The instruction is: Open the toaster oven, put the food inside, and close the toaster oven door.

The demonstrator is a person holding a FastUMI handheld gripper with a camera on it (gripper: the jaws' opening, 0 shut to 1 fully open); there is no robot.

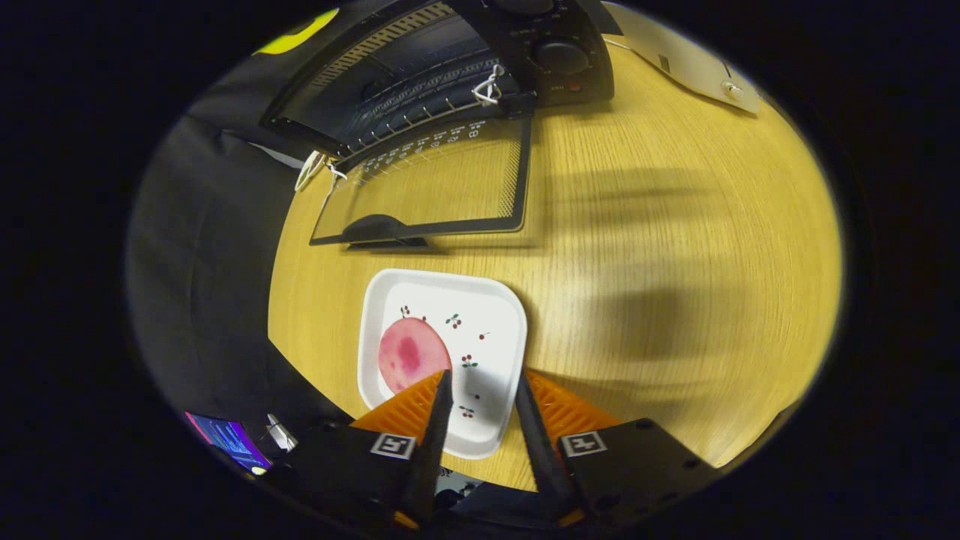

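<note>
We see the gripper (482, 386) released, fingers apart over a white square plate (491, 315) — a round pink food slice (409, 354) lies on it, near the open black toaster oven (442, 82).

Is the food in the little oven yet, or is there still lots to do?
Not yet. The toaster oven is already open, its glass door folded down flat. The pink food lies on the white plate, and the gripper hangs open above it, holding nothing. Left: grab it, put it inside, close the door.
</note>
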